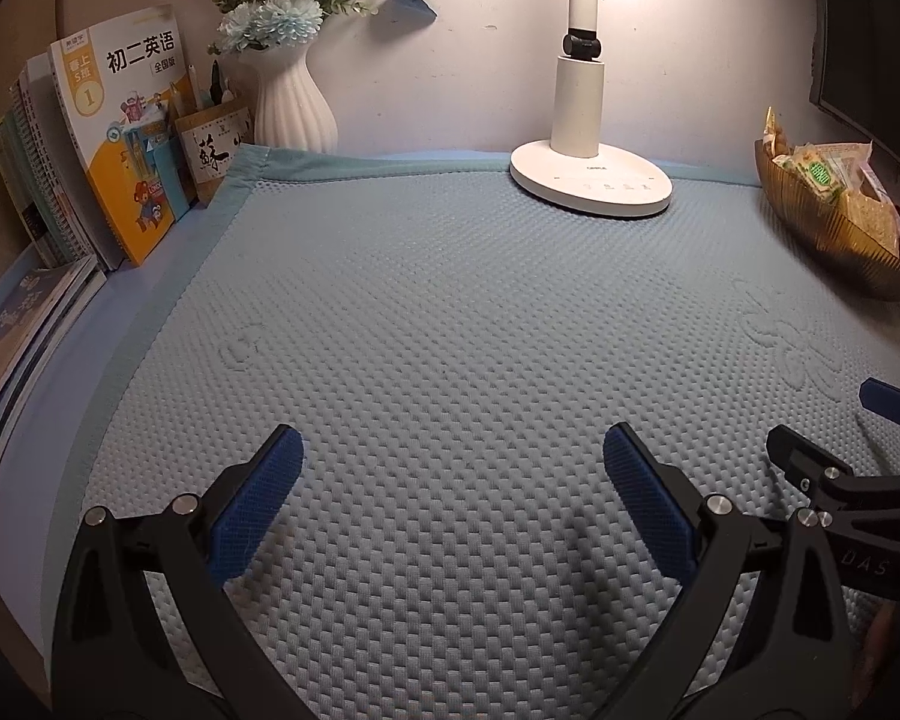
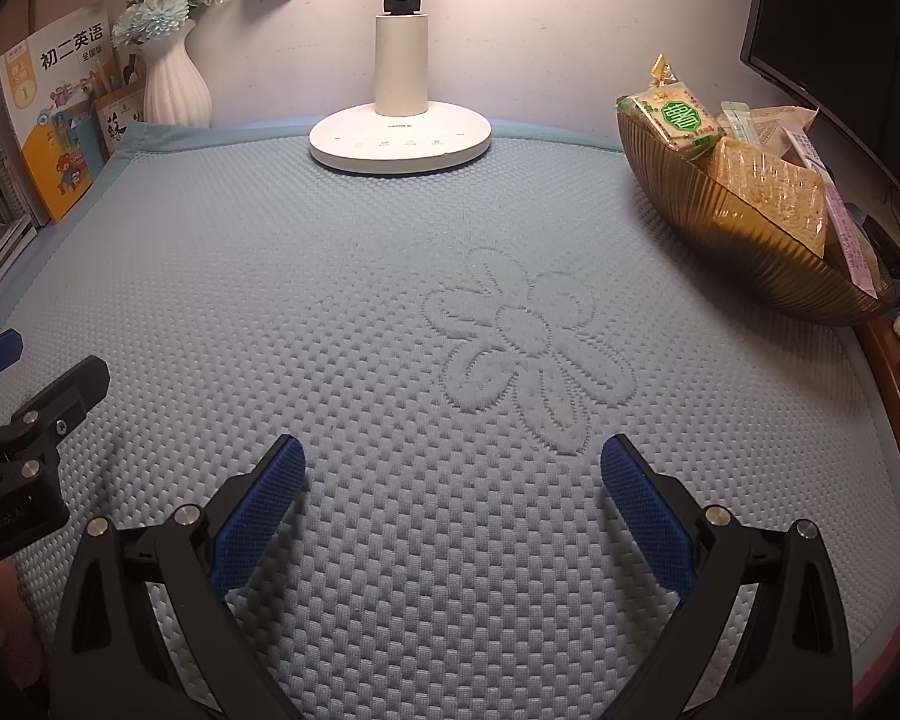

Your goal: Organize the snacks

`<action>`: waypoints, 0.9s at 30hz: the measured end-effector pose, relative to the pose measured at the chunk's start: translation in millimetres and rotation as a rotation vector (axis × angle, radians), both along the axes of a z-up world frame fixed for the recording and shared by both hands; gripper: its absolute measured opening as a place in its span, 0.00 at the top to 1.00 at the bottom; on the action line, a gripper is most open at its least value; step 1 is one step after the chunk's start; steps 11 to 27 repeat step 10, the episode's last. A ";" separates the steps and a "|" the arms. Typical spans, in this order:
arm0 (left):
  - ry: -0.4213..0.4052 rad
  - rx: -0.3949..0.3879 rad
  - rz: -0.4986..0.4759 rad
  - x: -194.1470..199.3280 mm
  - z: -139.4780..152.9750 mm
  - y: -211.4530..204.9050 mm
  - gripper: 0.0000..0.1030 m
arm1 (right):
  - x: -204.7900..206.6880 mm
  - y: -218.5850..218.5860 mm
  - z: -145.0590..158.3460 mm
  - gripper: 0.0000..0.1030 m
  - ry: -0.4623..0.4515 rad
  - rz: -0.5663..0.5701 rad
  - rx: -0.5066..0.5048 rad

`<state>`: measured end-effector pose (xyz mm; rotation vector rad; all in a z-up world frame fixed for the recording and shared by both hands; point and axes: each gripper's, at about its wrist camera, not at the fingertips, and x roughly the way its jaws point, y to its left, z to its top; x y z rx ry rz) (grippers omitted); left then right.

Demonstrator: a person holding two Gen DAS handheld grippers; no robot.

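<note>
Two tools are over the table, and both have their blue pads spread wide with nothing between them. The left tool (image 1: 453, 456) is above the blue textured mat (image 1: 450, 312), near its front edge, and the right tool (image 2: 453, 465) is just beside it on the right, also low over the mat. In the left wrist view a part of the right tool shows at the right border; in the right wrist view a part of the left tool shows at the left border, so the two stand close side by side.

The snacks are in a golden ribbed bowl (image 2: 744, 240) at the far right corner of the mat, well apart from both tools. It lies ahead and to the right of the right tool, and even further to the right from the left tool. Inside it a packet with a green label (image 2: 678, 117) is on the far side, a clear packet of pale brown crackers (image 2: 774, 192) is nearer, and a pink and white wrapper (image 2: 840, 222) leans on the right rim. No snack lies on the mat itself.

Behind, a white lamp (image 2: 399, 144) stands at the middle of the far edge. A white vase with flowers (image 1: 294, 102) and some upright books (image 1: 126, 138) are at the far left corner.
</note>
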<state>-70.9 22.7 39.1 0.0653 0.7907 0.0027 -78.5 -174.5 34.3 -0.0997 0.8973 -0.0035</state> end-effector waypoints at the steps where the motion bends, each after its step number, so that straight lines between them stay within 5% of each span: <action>1: 0.010 -0.009 -0.008 1.5 -0.8 0.7 0.03 | -0.2 0.0 -0.2 0.05 -0.001 0.001 0.000; 7: 0.121 -0.069 0.030 14.4 -12.4 12.7 0.03 | -0.3 0.7 -0.8 0.05 0.003 -0.003 0.001; 27: 0.126 -0.084 0.065 15.2 -14.1 18.9 0.03 | 0.6 0.2 -1.0 0.05 0.007 -0.005 0.002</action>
